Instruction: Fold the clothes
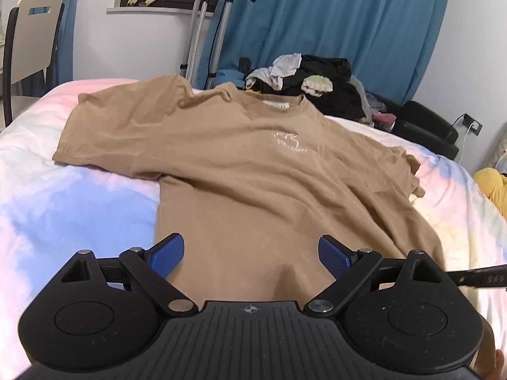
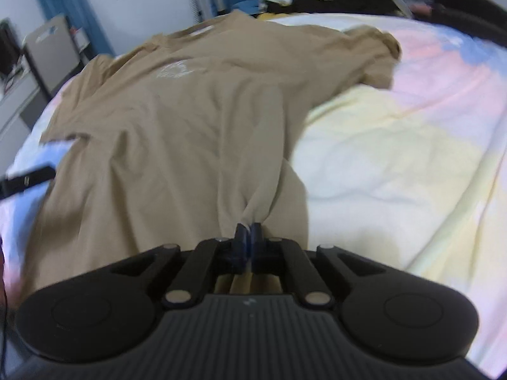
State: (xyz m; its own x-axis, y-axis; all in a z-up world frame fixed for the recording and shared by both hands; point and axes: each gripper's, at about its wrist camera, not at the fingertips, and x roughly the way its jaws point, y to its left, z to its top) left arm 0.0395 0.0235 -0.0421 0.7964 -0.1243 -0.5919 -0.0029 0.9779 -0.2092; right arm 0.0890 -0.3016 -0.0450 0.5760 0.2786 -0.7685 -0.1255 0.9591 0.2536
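Note:
A tan T-shirt (image 1: pixel 247 171) with a small white chest print lies spread face up on the pastel bedspread (image 1: pixel 63 209), collar toward the far side. My left gripper (image 1: pixel 252 253) hovers open over the shirt's lower hem, blue pads wide apart, nothing between them. In the right wrist view the same T-shirt (image 2: pixel 177 120) stretches away, and my right gripper (image 2: pixel 248 231) is shut on a bunched pinch of its hem, pulling the cloth into a ridge. The right sleeve (image 2: pixel 377 53) lies crumpled.
A heap of dark and white clothes (image 1: pixel 317 79) sits beyond the collar. A chair (image 1: pixel 31 41) stands at the left, metal stand poles (image 1: pixel 202 31) and blue curtains behind. A yellow item (image 1: pixel 491 186) lies at the bed's right edge. A black couch (image 1: pixel 424 123) is at the back right.

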